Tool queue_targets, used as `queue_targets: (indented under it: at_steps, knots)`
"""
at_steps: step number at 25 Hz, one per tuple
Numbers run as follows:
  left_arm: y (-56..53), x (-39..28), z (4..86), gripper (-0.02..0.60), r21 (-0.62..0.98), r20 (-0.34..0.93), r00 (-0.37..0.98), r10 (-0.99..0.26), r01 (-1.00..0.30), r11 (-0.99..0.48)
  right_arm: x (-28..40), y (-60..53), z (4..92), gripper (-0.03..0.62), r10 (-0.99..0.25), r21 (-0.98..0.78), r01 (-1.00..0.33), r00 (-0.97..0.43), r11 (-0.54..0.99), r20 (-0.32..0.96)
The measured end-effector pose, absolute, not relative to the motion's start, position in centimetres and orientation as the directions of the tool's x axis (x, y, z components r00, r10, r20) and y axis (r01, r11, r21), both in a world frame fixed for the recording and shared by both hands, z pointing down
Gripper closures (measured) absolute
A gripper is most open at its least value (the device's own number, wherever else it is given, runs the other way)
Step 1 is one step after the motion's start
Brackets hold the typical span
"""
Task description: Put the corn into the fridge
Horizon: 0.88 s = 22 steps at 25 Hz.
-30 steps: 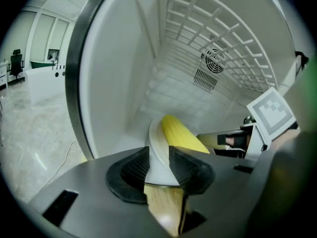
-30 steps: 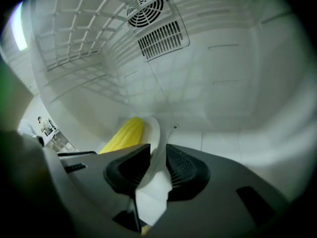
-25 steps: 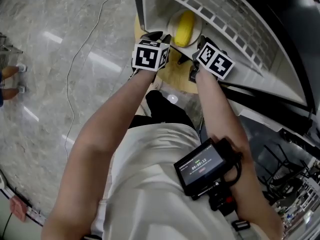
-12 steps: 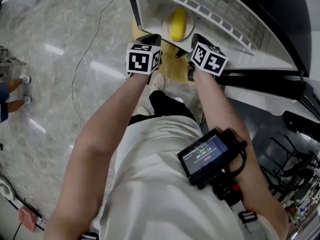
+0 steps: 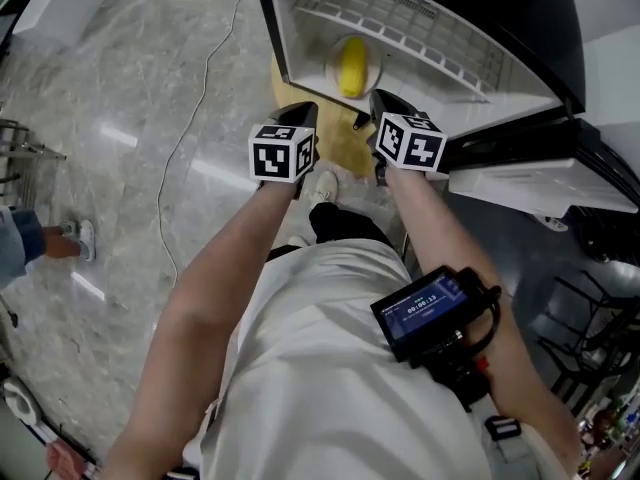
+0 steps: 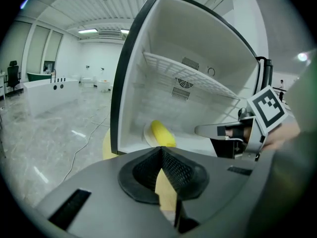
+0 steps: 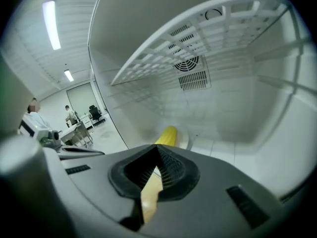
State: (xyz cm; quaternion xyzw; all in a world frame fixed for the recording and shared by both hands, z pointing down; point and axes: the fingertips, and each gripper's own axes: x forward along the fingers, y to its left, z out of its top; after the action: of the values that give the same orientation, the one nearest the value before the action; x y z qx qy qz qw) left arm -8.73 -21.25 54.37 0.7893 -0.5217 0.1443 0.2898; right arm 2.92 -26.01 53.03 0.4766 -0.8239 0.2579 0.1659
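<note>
Ahead of both claws, past their tips, the corn (image 5: pixel 351 66) is seen lying on a white plate (image 5: pixel 331 60) on the floor of the open fridge (image 5: pixel 290 38), below a white wire shelf (image 5: pixel 400 13). The placing is judged to be done: the cob is wholly inside the compartment and is touched by neither claw. The cob is bright yellow, husked and smooth-looking, and it is laid with one end toward the claws. The left claw (image 5: pixel 303 113) is held outside the fridge's front edge, its jaws brought together with nothing gripped. The right claw (image 5: pixel 383 100) is held near it, to its right, with jaws likewise closed and empty. Beneath both claws a round tan surface (image 5: pixel 335 148) is seen. At most, it is judged, the claws are to be drawn back and the fridge closed; no door can be clearly made out.
</note>
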Motion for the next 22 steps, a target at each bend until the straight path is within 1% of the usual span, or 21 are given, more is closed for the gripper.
queue_targets:
  at_steps: [13,18,22]
  knots:
    - [-17.5,-9.2,48.4,0.574,0.307,0.419,0.468,-0.778,-0.879,-0.364,0.1,-21.2,46.9,0.586,-0.67,-0.287,-0.786,-0.618,0.548,0.411]
    - [-15.9,-9.4,46.3,0.574,0.282,0.364,0.493,-0.79,-0.867,-0.411,-0.3,-19.5,44.5,0.586,-0.652,-0.346,-0.725,-0.688,0.595,0.32]
    - [-13.4,-9.5,45.7,0.574,0.294,0.336,0.514,-0.789,-0.853,-0.431,-0.1,-17.7,43.2,0.586,-0.638,-0.407,-0.672,-0.732,0.619,0.239]
